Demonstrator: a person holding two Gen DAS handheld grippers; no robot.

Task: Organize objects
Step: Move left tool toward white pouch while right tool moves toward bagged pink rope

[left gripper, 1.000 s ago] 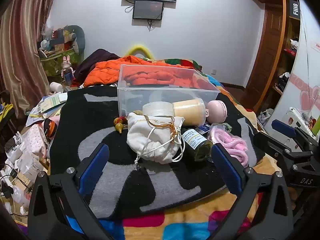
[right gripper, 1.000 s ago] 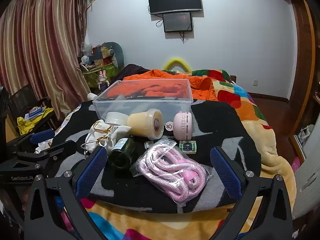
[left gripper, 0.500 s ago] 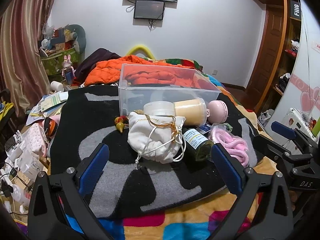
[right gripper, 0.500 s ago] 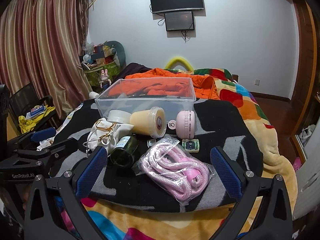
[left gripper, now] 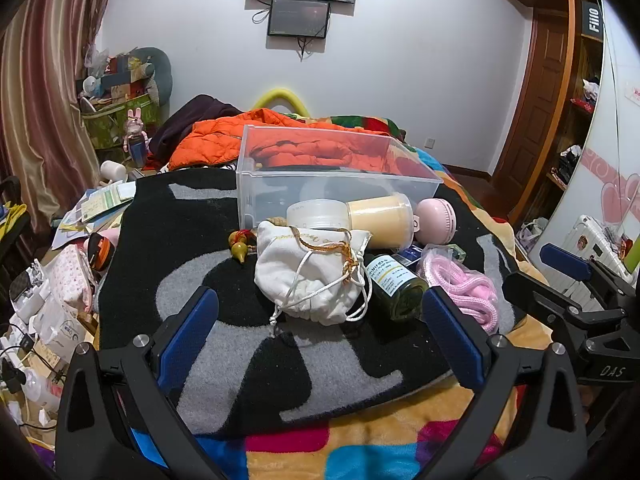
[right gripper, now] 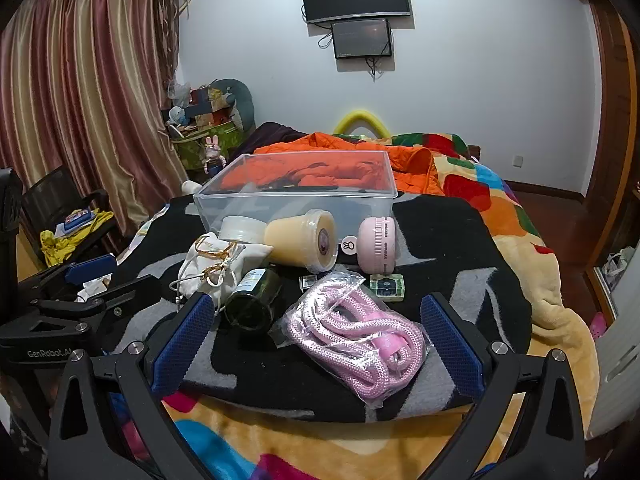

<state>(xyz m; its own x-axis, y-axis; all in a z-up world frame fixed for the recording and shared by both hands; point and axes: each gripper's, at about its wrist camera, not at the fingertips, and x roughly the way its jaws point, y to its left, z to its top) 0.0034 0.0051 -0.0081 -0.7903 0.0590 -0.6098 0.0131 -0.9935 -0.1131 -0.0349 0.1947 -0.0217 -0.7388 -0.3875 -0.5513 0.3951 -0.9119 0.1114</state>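
Bed w/ rug, clutter

Both wrist cameras look low across the bed toward the wall at 12 o'clock, the left from nearer 7, the right from 5, sharing the clear bin.

1. A storage bin stands on a rug spread over the bed, with a padded jacket behind it.
2. Just before the bin lie a lidded jar, a tumbler on its side to the jar's right, and a handheld fan further right.
3. A drawstring pouch lies before the jar, touching it.
4. A glass bottle lies on its side just right of the pouch.
5. A bagged rope lies right of the bottle, before the fan.
6. A small gourd charm lies left of the pouch.
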